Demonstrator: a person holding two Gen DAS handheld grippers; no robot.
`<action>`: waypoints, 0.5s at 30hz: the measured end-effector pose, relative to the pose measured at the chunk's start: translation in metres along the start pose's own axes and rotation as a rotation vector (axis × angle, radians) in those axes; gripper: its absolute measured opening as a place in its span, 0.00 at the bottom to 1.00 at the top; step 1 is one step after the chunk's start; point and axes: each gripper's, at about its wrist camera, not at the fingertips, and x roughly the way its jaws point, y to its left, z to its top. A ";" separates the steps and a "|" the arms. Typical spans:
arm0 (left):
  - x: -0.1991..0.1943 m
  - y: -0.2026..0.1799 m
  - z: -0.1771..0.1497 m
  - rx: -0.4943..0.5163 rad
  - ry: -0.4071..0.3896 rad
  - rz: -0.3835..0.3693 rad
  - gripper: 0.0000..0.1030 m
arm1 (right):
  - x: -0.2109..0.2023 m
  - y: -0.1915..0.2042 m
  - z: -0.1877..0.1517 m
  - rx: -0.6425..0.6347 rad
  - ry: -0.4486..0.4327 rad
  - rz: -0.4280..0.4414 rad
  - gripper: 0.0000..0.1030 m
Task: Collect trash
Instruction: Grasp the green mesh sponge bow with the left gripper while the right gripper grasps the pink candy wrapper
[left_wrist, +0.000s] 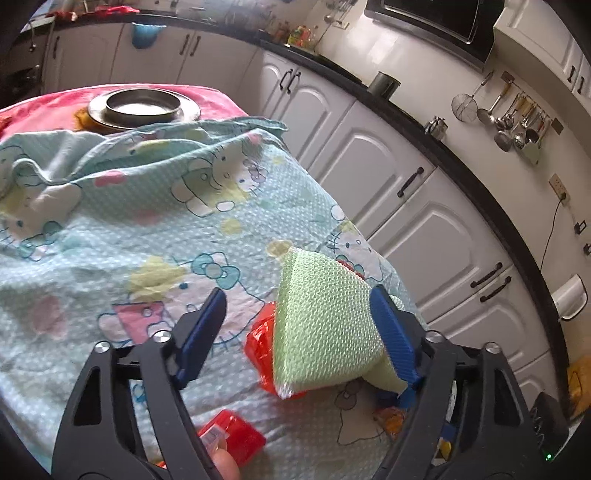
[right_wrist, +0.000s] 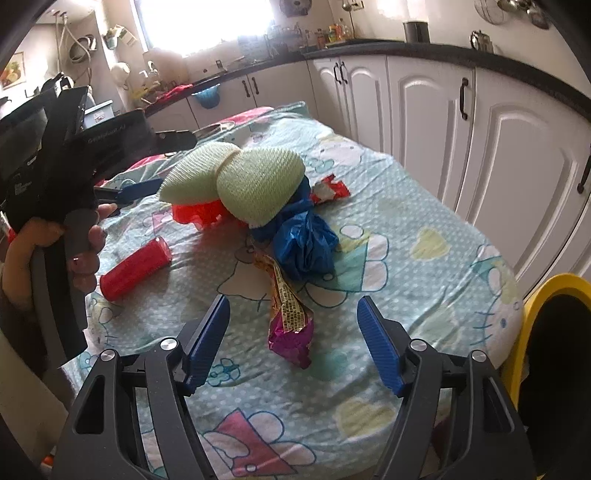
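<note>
**Trash spread on a cartoon-print tablecloth, both grippers above it**

In the right wrist view, the person's left hand (right_wrist: 44, 240) grips the handle of the left gripper (left_wrist: 295, 325) at the far left. Its blue fingers stand wide apart; the pale green mesh foam sleeve (left_wrist: 325, 325) leans against the inner face of one finger, while the other finger is well clear of it (so the sleeve is touched, not pinched). Just beneath the sleeve sits a crumpled red plastic wrapper (right_wrist: 197, 214).

Nearer the table's left edge lies a red cylindrical can (right_wrist: 135, 267), on its side on the light blue cat-print tablecloth (right_wrist: 424, 206). To the right of the sleeve is a bunched blue plastic bag (right_wrist: 304, 240), with a small red-and-silver wrapper (right_wrist: 328, 190) just behind it. In front of the bag lies a long magenta-and-gold foil wrapper (right_wrist: 290, 325).

The right gripper (right_wrist: 293, 343) hovers over that foil wrapper, fingers spread wide and holding nothing. At the far right, beside the table's corner, stands a yellow-rimmed bin (right_wrist: 554, 291) with a dark inside.
</note>
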 end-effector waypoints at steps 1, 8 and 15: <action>0.003 0.000 0.000 0.000 0.007 -0.008 0.66 | 0.002 0.000 0.000 0.004 0.006 0.002 0.63; 0.008 -0.001 0.001 -0.003 0.032 -0.029 0.42 | 0.014 0.001 -0.005 0.005 0.035 0.005 0.55; -0.001 -0.009 0.002 0.031 0.027 -0.043 0.23 | 0.014 -0.001 -0.007 0.012 0.028 -0.006 0.42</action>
